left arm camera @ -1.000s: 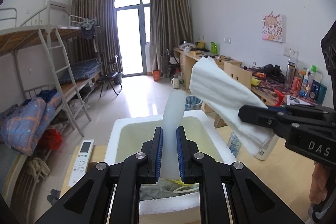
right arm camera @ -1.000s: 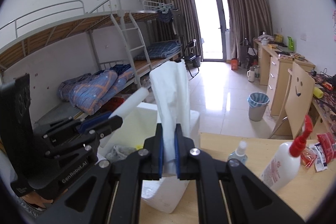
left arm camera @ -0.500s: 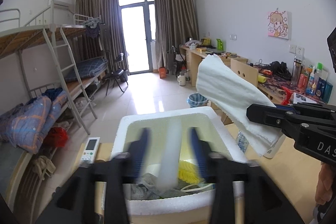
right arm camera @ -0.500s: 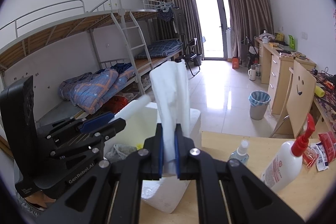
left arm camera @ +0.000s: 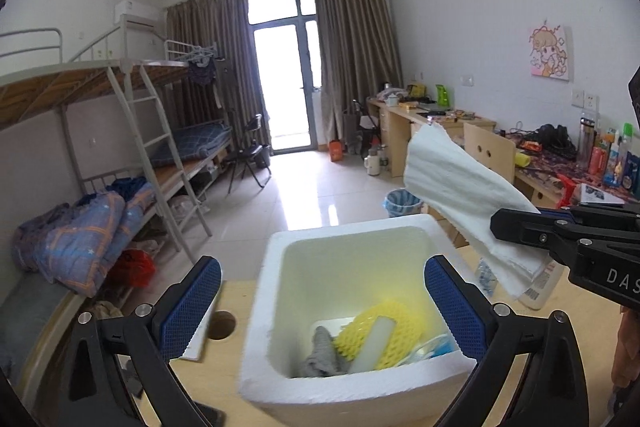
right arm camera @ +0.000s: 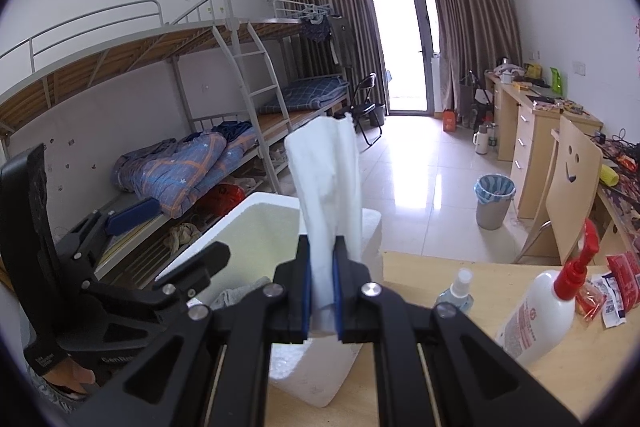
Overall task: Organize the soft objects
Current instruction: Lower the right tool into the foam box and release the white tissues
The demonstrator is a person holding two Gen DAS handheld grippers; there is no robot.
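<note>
Foam strip [left arm camera: 374,343] is lying inside the white foam box [left arm camera: 260,311], under my left gripper [left arm camera: 324,303], whose jaws have just been opening wide. My right gripper [right arm camera: 320,287] is pinching a white cloth [right arm camera: 328,187] above the box.

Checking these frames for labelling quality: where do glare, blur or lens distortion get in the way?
Left wrist view: glass door blown out, its glare streaking the floor; foam box near rim soft; bunk bed rails bowed by fisheye. Right wrist view: door overexposed too, white cloth sharp, corners vignetted black.
</note>
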